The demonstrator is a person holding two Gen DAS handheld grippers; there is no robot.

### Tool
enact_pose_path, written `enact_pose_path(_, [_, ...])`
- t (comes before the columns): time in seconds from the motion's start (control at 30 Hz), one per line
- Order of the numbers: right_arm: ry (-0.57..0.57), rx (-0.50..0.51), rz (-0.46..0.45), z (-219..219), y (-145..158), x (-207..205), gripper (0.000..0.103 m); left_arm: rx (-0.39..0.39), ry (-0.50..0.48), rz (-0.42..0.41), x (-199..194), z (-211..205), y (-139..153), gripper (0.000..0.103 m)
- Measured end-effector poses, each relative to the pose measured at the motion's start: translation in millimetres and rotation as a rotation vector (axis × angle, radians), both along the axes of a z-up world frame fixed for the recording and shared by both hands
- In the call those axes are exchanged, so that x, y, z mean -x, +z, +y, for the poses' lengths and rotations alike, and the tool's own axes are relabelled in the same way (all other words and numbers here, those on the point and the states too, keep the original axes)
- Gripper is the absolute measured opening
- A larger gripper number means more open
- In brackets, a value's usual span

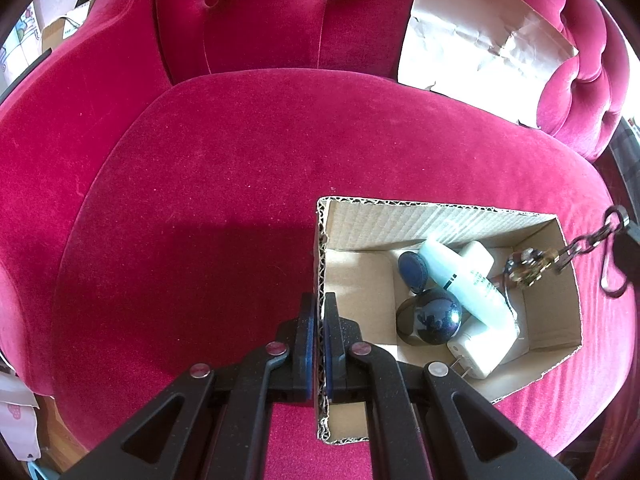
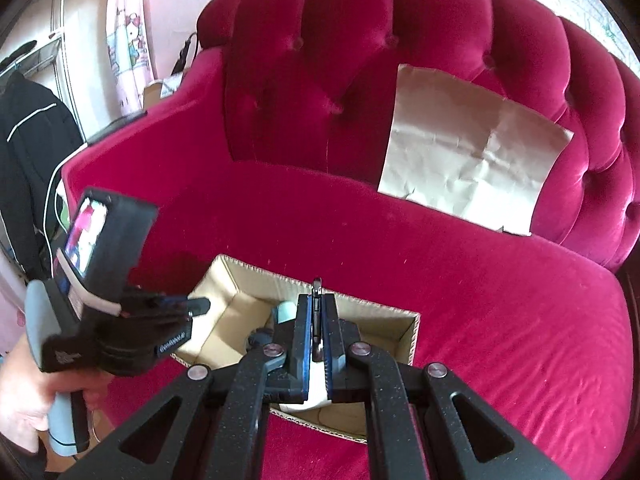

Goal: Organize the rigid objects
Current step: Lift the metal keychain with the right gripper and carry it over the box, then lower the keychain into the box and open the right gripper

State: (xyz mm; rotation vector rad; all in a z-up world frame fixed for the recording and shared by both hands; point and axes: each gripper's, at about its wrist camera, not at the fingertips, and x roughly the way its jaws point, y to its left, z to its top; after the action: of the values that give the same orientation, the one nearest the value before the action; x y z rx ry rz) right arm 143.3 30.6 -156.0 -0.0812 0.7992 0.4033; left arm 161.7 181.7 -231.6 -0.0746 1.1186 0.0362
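On the seat of a red velvet sofa (image 1: 240,152) stands an open cardboard box (image 1: 440,220), at about 5 o'clock in the left wrist view. Its left wall is pinched between the closed jaws of the left gripper (image 1: 319,312), one pad outside and one inside the box. Inside the box lie a pale blue tube (image 1: 460,280) across a white bottle (image 1: 484,344), a shiny dark ball (image 1: 436,316) touching them at the 9 o'clock side, and a small dark blue round case (image 1: 414,270) just behind the ball. At 3 o'clock of this view a key ring with a chain and a clip (image 1: 528,266) hangs over the right edge of the box; it comes from the right border of the picture. In the right wrist view the right gripper (image 2: 317,320) is closed on a thin dark metal piece, which I believe is the clip of this key ring (image 2: 317,292), and it is above the box (image 2: 240,296). At 9 o'clock there, a hand (image 2: 24,396) holds the left gripper (image 2: 196,306) at the box wall. A crumpled sheet of brown paper (image 2: 468,148) leans on the sofa back at 1 o'clock.
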Motion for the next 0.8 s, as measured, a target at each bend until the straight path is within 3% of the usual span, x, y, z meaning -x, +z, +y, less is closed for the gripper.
enact_pose_path(0.47, [0.038, 0.049, 0.093, 19, -36, -5, 0.003, 0.004, 0.001, 0.001, -1, -1, 0, 0.003])
enact_pose_path(0.8, [0.027, 0.047, 0.104, 17, -40, -8, 0.003, 0.003, 0.001, 0.000, -2, -2, 0, 0.003])
